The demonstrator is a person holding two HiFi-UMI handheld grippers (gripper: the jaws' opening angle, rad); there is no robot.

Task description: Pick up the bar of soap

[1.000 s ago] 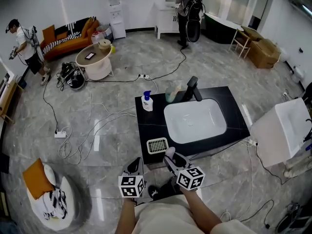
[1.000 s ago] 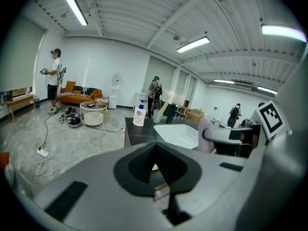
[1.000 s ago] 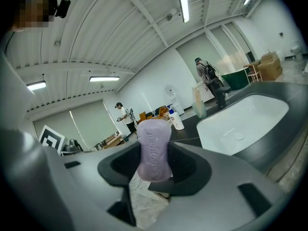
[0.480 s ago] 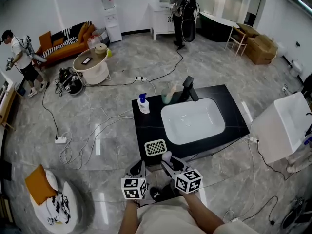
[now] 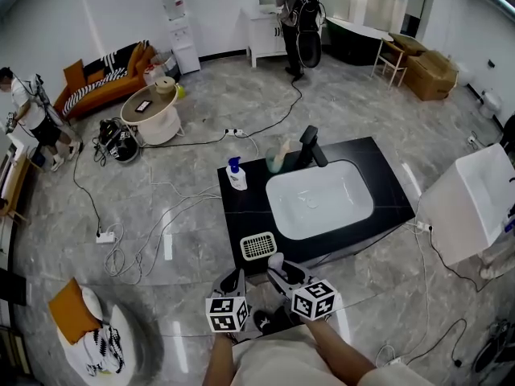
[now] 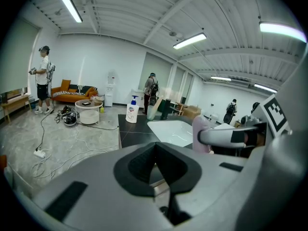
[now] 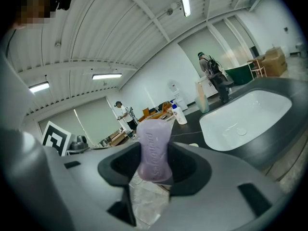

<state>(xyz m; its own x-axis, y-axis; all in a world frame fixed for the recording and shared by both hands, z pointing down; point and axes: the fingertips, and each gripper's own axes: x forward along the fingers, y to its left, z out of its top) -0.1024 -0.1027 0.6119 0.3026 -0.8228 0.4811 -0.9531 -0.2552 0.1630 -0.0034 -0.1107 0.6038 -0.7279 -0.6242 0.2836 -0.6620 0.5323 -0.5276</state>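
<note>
The bar of soap (image 7: 154, 149) is pale purple and stands upright between my right gripper's pads, with my right gripper (image 7: 155, 163) shut on it. In the head view that gripper (image 5: 279, 267) hovers just in front of the black counter's near edge, the soap (image 5: 276, 259) at its tip. From the left gripper view the soap (image 6: 201, 133) shows at the right. My left gripper (image 5: 233, 283) hangs beside it to the left. Its jaws (image 6: 156, 163) are shut with nothing between them.
A white slotted soap dish (image 5: 258, 245) sits on the near left corner of the black counter (image 5: 241, 211). A white basin (image 5: 319, 199), a black faucet (image 5: 310, 145) and a pump bottle (image 5: 236, 174) are farther back. Cables (image 5: 153, 223) lie on the floor.
Both grippers keep the same pose, the soap still in the right one. The head view has shifted slightly, and the person at the far left has walked on.
</note>
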